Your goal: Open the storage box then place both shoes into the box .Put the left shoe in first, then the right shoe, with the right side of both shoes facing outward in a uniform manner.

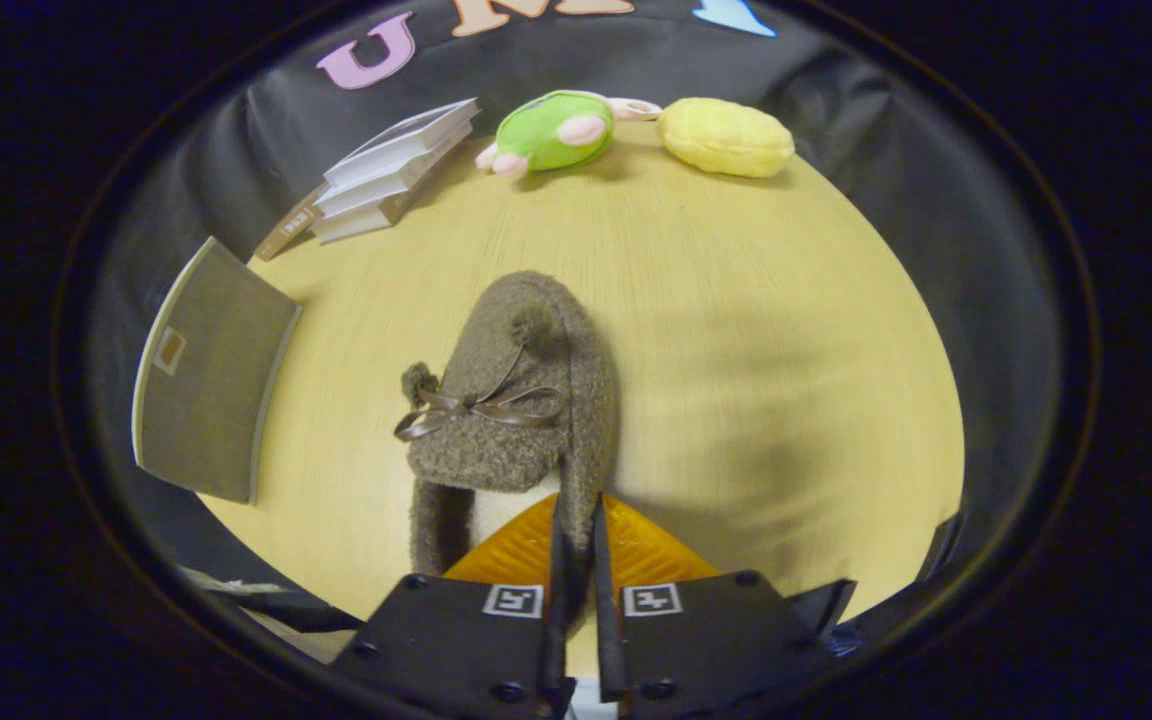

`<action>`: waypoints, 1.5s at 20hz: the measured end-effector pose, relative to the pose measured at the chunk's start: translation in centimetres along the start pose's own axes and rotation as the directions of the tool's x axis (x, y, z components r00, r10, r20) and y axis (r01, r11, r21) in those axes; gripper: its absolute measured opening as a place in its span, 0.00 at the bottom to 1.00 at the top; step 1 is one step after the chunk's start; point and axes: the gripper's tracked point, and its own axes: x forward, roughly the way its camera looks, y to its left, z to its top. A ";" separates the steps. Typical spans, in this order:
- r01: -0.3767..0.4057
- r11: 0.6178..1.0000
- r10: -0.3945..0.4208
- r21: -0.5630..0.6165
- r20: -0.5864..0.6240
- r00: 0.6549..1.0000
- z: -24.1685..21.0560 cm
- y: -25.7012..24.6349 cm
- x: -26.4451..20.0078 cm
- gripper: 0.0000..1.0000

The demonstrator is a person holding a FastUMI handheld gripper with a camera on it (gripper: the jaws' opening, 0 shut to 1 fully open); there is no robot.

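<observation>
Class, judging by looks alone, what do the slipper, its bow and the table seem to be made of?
Slipper, pinched at its rim by the gripper: looks like fuzzy boucle or fleece, nubbly and matte.
Bow: seems a thin satin ribbon, with a slight sheen.
Table: likely pale wood or laminate, showing fine straight grain.

- The slipper [511, 400] is a fuzzy taupe-brown, with a shiny brown ribbon bow [481, 408] and matching brown pompoms; its lining shows cream.
- The table [736, 330] is pale yellow wood with a fine grain.
- The plush toy [546, 130] is bright green with pink feet.
- The soft lump [726, 137] beside it is lemon yellow.
- The books [391, 170] show white page edges and grey covers.
- The storage box [211, 375] is grey-olive, with a small tan label patch.
</observation>
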 end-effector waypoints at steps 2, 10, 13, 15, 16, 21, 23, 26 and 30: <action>-0.004 0.999 0.005 0.049 -0.015 1.000 0.0 0.2 -0.3 0.07; -0.141 0.953 0.144 0.267 0.008 0.990 1.8 4.6 -3.3 0.07; -0.184 0.939 0.182 0.292 0.033 0.983 2.9 7.2 -5.0 0.07; -0.189 0.942 0.182 0.278 0.051 0.982 3.7 8.9 -6.3 0.07; -0.198 0.941 0.188 0.275 0.061 0.980 4.2 9.8 -7.1 0.07; -0.266 0.934 0.243 0.237 0.123 0.962 6.7 16.9 -10.5 0.07; -0.308 0.927 0.282 0.212 0.146 0.948 7.6 20.4 -12.0 0.07; -0.364 0.915 0.334 0.173 0.178 0.926 8.7 25.1 -13.8 0.07; -0.423 0.897 0.400 0.125 0.175 0.900 8.6 30.9 -15.1 0.07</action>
